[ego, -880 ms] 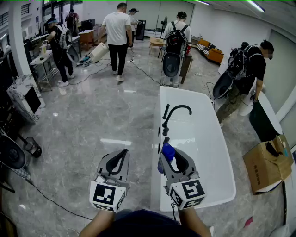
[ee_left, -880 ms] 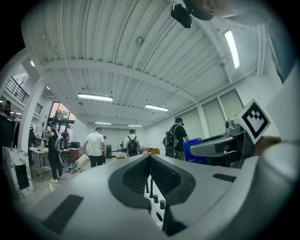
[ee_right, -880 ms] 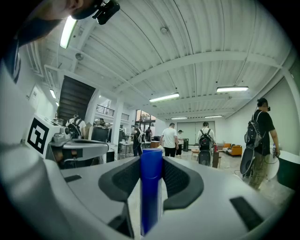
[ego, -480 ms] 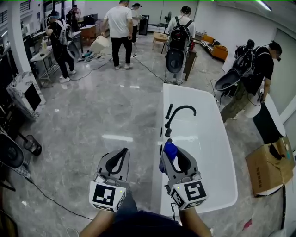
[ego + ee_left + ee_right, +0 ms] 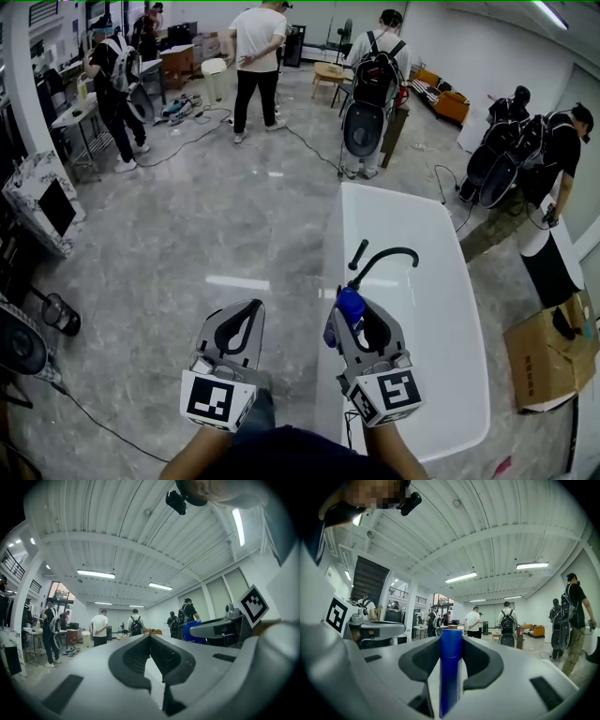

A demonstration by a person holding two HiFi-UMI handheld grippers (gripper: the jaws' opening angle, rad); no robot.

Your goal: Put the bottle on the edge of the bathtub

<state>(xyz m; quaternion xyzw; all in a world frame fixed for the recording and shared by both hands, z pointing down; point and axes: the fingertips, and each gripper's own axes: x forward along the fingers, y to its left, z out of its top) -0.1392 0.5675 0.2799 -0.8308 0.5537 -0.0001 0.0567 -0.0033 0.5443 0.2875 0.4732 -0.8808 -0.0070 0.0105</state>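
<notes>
A blue bottle stands upright between the jaws of my right gripper, which is shut on it. In the right gripper view the bottle fills the gap between the dark pads. The gripper hangs over the near left rim of the white bathtub, just short of the black curved faucet. My left gripper is held beside it over the grey floor, jaws closed together and empty. Its tips meet in the left gripper view.
Several people with backpacks stand at the far end of the hall and to the right of the tub. A cardboard box lies at the right. A black fan and a floor cable are at the left.
The view has shifted forward along the tub: the faucet and tub now sit closer to the right gripper. Both grippers keep their places in the view, the bottle still held.
</notes>
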